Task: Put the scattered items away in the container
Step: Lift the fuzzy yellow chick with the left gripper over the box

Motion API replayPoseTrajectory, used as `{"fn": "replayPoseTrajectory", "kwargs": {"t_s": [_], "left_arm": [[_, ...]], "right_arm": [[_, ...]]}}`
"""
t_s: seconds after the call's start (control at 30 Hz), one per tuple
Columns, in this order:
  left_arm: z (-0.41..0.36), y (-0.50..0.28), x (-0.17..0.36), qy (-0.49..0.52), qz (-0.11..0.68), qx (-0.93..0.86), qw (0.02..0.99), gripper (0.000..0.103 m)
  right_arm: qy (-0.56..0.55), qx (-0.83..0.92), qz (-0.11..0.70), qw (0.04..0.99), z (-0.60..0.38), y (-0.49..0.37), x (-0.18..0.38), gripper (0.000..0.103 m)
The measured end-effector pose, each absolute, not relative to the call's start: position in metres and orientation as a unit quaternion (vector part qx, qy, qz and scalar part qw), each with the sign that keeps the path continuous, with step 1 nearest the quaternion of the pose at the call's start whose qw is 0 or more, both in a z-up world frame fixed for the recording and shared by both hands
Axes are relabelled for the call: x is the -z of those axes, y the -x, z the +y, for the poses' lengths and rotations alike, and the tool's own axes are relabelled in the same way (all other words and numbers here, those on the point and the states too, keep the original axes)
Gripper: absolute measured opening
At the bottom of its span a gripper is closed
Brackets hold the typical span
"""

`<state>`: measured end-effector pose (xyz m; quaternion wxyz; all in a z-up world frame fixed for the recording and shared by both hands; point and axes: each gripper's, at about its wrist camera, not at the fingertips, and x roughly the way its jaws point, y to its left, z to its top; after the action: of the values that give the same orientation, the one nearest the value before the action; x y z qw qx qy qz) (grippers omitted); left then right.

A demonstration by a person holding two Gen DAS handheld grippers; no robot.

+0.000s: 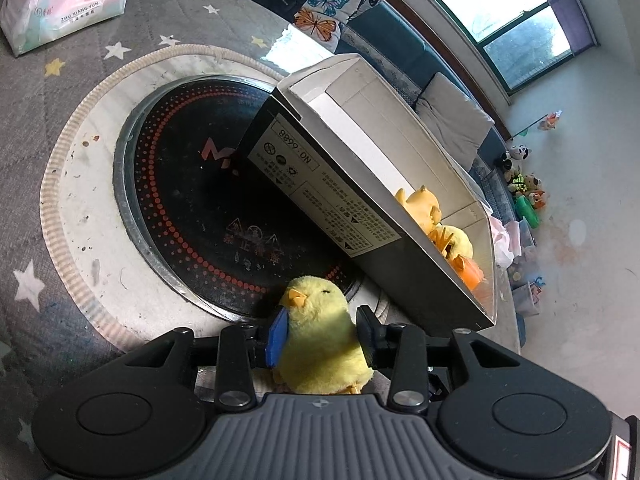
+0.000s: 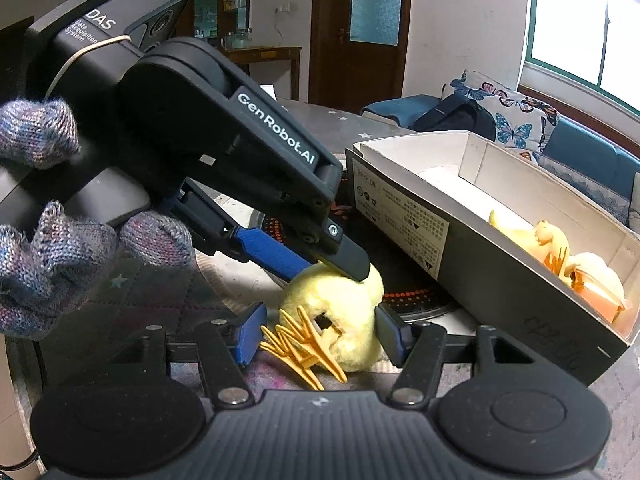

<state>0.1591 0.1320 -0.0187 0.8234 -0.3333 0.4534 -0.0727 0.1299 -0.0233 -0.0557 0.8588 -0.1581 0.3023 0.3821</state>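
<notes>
Chick (image 1: 320,332) is clamped between left gripper (image 1: 322,330) fingers, near side of stove (image 1: 192,208), just left of box (image 1: 360,216). Right gripper (image 2: 318,336) is held open around it. Two chicks (image 2: 560,256) lie in box.

The left gripper (image 1: 322,330) has its jaws closed against both sides of a yellow plush chick (image 1: 320,336), beak pointing left. The chick sits at the near edge of a round black induction cooktop (image 1: 180,184) set into the bench (image 1: 52,120). An open cardboard box (image 1: 360,184) rests tilted on the cooktop's right side, just beyond the chick. Inside the box, at its right end, lie more yellow plush chicks (image 1: 424,204). A tissue pack (image 1: 64,4) lies well beyond the cooktop, upper left.
</notes>
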Motion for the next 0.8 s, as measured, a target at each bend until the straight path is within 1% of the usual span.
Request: {"fn": "replayPoseTrajectory", "kwargs": {"t_s": [0.3, 0.8], "left_arm": [[0.1299, -0.1610, 0.0230, 0.344, 0.456, 0.062, 0.818, 0.045], [0.1327, -0.1577, 0.0235, 0.360, 0.454, 0.061, 0.813, 0.042]], "right_arm": [[0.168, -0.372, 0.305, 0.860, -0.0180, -0.1280, 0.0550, 0.060], [0.182, -0.374, 0.294, 0.861, -0.0187, -0.1210, 0.0562, 0.062]]}}
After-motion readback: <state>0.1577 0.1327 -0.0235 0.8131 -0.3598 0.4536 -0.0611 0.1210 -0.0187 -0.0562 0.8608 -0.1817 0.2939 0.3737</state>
